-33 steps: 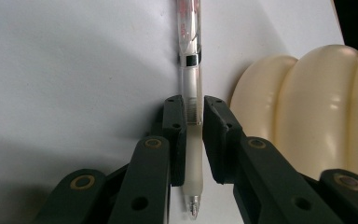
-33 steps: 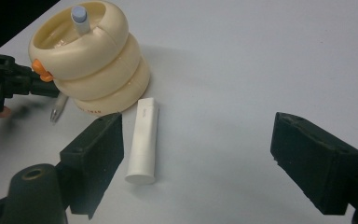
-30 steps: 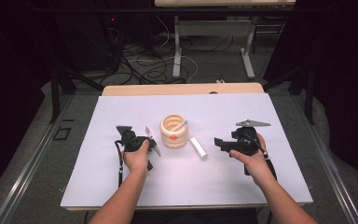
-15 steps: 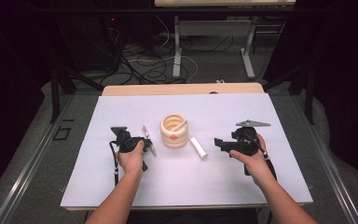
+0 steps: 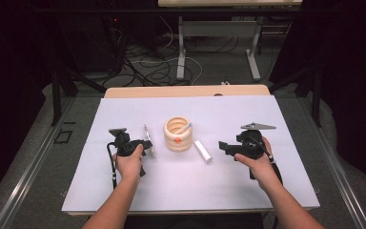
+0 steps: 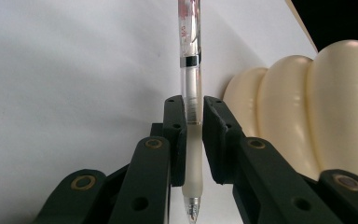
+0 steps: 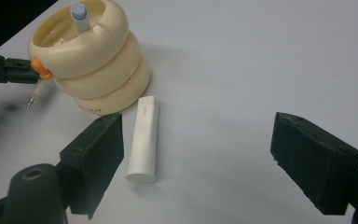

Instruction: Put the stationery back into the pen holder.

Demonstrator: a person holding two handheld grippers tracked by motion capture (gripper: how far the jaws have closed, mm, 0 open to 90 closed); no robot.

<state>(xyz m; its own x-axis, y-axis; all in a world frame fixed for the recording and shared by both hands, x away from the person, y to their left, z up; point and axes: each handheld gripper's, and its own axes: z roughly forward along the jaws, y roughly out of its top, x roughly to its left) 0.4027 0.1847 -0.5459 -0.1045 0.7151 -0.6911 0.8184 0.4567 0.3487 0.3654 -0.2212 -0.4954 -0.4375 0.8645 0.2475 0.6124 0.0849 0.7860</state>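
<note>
A clear pen [image 6: 189, 46] lies on the white table sheet, and my left gripper [image 6: 194, 109] is shut on it just above its frosted grip, tip toward the camera. In the high view this left gripper [image 5: 145, 145] sits left of a cream ridged holder [image 5: 177, 136], the pen [image 5: 147, 132] running away from it. The holder [image 7: 88, 60] stands upright with a blue-capped pen [image 7: 78, 11] leaning inside. A white cylinder [image 7: 143, 137] lies flat beside it. My right gripper [image 7: 205, 158] is open wide, nothing between its jaws, just short of the cylinder [image 5: 202, 150].
The white sheet [image 5: 190, 191] covers the tabletop, with a strip of wood [image 5: 186, 91] at the far edge. Table legs and cables lie on the dark floor behind.
My left hand has shifted slightly to the left with the pen in its jaws. The right gripper has stayed put.
</note>
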